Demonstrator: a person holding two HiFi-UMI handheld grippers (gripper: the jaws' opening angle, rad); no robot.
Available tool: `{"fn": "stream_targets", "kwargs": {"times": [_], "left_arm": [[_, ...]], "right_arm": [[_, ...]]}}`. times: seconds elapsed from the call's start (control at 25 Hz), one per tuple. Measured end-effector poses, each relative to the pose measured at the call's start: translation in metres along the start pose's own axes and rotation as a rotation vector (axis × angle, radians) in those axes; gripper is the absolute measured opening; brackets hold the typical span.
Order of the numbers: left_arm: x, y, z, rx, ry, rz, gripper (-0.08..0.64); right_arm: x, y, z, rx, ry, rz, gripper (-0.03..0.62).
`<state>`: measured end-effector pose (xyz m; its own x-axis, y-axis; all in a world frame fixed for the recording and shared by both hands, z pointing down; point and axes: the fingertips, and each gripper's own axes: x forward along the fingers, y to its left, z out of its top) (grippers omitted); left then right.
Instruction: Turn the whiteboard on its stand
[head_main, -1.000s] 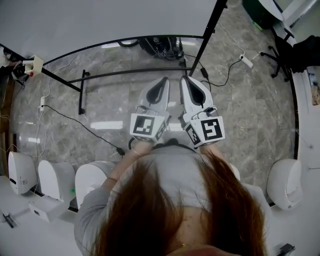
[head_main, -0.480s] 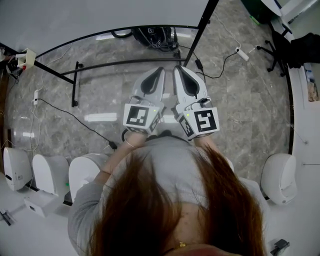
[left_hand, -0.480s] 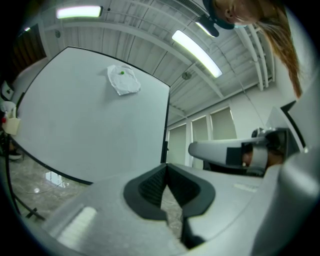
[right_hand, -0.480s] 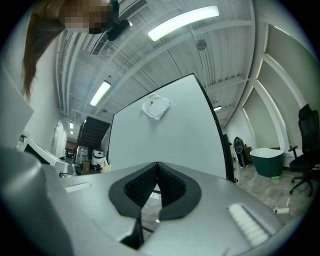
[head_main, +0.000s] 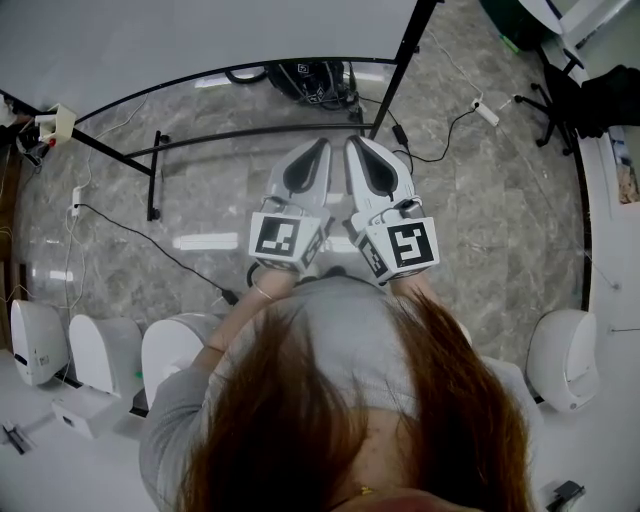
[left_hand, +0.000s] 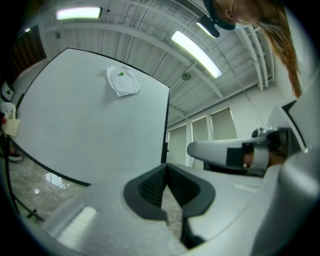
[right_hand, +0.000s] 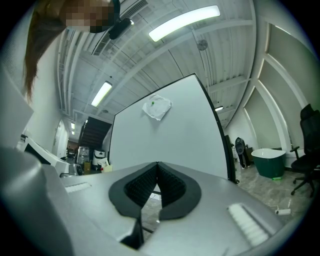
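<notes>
The whiteboard (head_main: 200, 40) fills the top of the head view, its black-framed edge curving above the stand's black legs (head_main: 260, 135). In both gripper views it stands ahead, tilted, with a white cloth (left_hand: 122, 81) stuck near its top (right_hand: 157, 106). My left gripper (head_main: 322, 145) and right gripper (head_main: 352, 143) are held side by side at chest height, pointing at the board and well short of it. On both, the pads meet at the tips with nothing between them (left_hand: 166, 167) (right_hand: 157, 165). The right gripper's body (left_hand: 225, 152) shows beside the left one.
Cables and a power strip (head_main: 487, 110) lie on the grey stone floor. A black bag (head_main: 315, 80) sits under the board. White rounded units (head_main: 565, 360) (head_main: 105, 355) stand on desks behind me. An office chair (head_main: 565, 100) and a green bin (right_hand: 272, 162) are on the right.
The head view has shifted slightly, so the board and grippers sit a little higher in the picture. Both grippers stay side by side and shut.
</notes>
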<state>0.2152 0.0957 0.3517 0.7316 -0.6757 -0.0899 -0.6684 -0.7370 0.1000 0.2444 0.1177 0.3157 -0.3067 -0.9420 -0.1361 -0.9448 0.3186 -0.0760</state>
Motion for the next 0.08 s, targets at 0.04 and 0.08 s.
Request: {"fn": "stream_targets", "kwargs": {"times": [0.04, 0.08], "left_arm": [[0.0000, -0.0004, -0.0007, 0.001, 0.001, 0.000, 0.003], [0.0000, -0.0009, -0.0015, 0.002, 0.003, 0.001, 0.003]], "right_arm": [[-0.0008, -0.0005, 0.0002, -0.002, -0.003, 0.001, 0.006], [-0.0016, -0.0013, 0.0005, -0.005, -0.007, 0.003, 0.006]]}}
